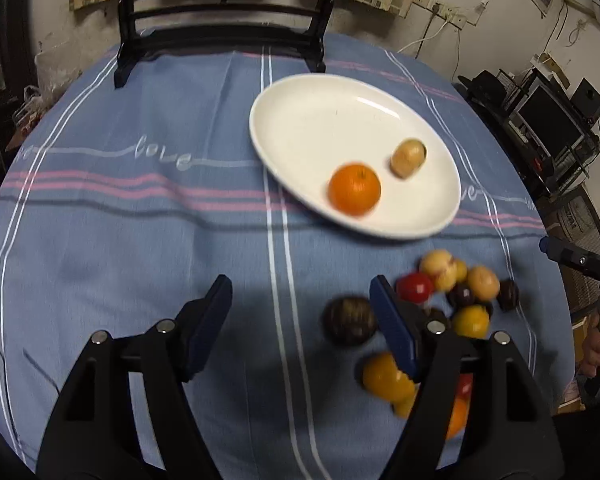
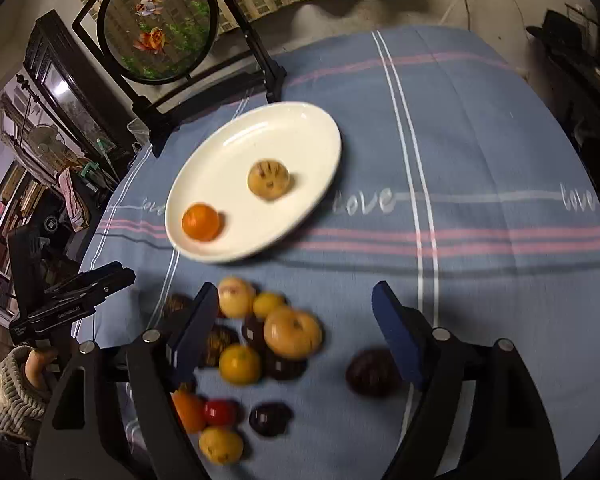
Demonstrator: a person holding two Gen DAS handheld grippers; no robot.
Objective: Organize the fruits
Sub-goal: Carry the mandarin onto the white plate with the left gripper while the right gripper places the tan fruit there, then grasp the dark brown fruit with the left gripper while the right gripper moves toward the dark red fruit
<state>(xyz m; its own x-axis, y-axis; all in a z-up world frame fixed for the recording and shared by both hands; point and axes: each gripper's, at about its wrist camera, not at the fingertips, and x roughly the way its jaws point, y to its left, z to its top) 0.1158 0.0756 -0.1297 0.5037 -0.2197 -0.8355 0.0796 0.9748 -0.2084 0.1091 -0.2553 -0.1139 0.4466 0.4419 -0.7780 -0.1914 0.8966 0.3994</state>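
Plate [image 2: 300, 120] count: two fruits, an orange [image 2: 201, 222] near the rim on the left-gripper side and a tan streaked fruit [image 2: 268, 180] near the middle. Everything else sits in a loose pile [image 2: 260, 344] on the blue striped tablecloth [image 2: 480, 280], just in front of the plate.

Right gripper [image 2: 294, 330] hovers over the pile, jaws wide apart, nothing held. Left gripper [image 1: 302, 320] hangs over bare cloth beside the pile, jaws equally wide, also empty.

Judgement: step in hand is picking the next fruit. Best target for the right gripper looks like the big tan fruit [image 2: 293, 332] between its fingers; it tops the cluster and neighbours touch it, so come straight down, close slowly and lift before travelling, or the small ones will roll. The lone dark fruit [image 2: 372, 372] by the right finger is an easier grab (nothing touching it).

Pile count, right wrist view, approximate because of blur: about five dark round fruits, three yellow, two tan or pale (one with a pink blush), one red, one orange. Some are hidden behind the left finger.

Goldfish screen [image 2: 156, 24] stands behind the plate, well apart from the work.
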